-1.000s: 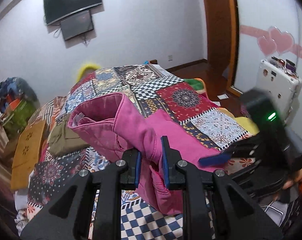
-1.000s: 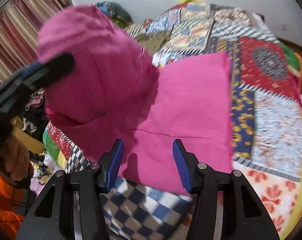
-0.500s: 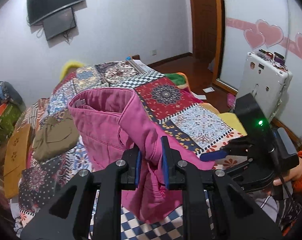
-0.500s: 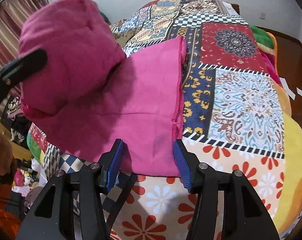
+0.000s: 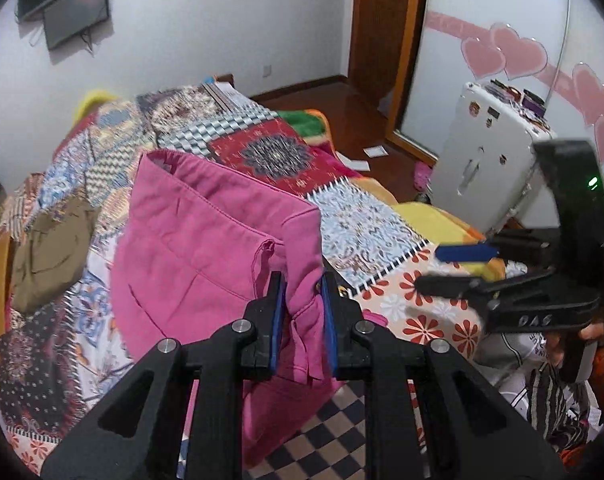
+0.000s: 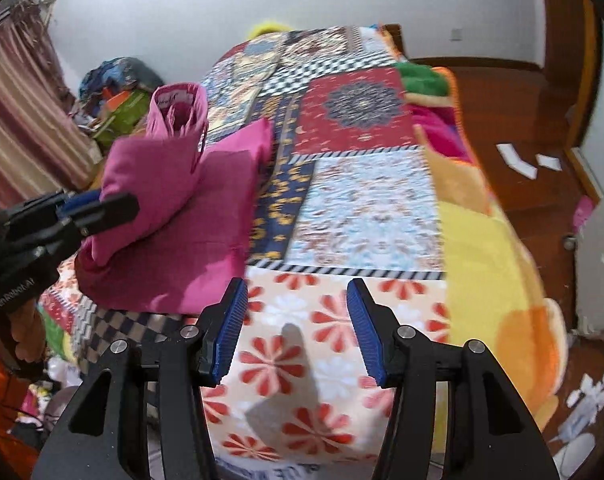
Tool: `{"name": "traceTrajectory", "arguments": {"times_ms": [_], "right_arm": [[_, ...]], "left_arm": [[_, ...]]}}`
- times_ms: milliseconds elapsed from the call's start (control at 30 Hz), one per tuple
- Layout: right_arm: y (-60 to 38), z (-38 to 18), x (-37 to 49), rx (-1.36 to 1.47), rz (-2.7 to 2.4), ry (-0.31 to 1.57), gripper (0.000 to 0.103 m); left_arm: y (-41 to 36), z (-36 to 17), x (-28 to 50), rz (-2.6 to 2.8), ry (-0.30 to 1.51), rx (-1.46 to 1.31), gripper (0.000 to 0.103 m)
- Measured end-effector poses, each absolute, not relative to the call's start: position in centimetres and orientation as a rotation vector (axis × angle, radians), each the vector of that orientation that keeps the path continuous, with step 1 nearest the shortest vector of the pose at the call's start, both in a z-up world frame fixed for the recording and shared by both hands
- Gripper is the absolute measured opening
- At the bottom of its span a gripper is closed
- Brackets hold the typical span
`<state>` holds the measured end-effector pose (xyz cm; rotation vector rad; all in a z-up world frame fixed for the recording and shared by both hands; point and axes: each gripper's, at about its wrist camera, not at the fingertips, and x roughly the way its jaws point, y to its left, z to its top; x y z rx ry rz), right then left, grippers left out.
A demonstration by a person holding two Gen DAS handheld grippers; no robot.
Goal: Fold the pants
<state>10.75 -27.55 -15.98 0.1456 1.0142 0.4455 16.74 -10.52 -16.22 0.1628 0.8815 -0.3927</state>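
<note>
The pink pants (image 5: 206,240) lie on the patchwork bedspread, the waistband end lifted and folded over the lower part. My left gripper (image 5: 302,320) is shut on a bunched edge of the pants and holds it above the bed. In the right wrist view the pants (image 6: 174,200) sit at the left, with the left gripper (image 6: 94,208) clamped on them. My right gripper (image 6: 298,332) is open and empty over the flowered corner of the bedspread, to the right of the pants. It also shows in the left wrist view (image 5: 453,264).
An olive garment (image 5: 50,248) lies on the bed left of the pants. A white case (image 5: 489,160) stands right of the bed. The bed's edge (image 6: 501,280) drops to a wooden floor (image 6: 513,92). Clutter and a curtain (image 6: 26,120) are at the left.
My right gripper has pulled back and right, off the pants, over the flowered corner. My left gripper has carried the held pink fold onward, with the waistband end now standing folded over.
</note>
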Motion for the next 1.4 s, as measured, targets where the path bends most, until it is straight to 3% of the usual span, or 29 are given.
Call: {"name": "traceTrajectory", "arguments": {"times_ms": [467,633,1033,1333,1400], "right_arm": [[-27.8,-14.4,10.6,0.148,0.446,0.957,0.049],[-27.3,-13.5,10.5,0.129,0.450,0.931,0.049],[-23.1,-12.3,12.4,0.108,0.563,0.890,0.049],[-18.2,-16.2,13.6,0.058,0.663,1.010,0.048],[-18.0,-16.9,13.5,0.050,0.665,1.029,0.044]], "left_arm": [[-12.2,-19.6,16.6,-0.426,0.984,0.210,0.019],[-11.8,-18.7,16.2,-0.461,0.994,0.153,0.041],[-5.0,-14.3,15.5,-0.329,0.876,0.068,0.041],[-0.3,-19.5,17.4,-0.193,0.999,0.004,0.041],[-0.3,-20.1,17.1,-0.192,0.994,0.008,0.041]]}}
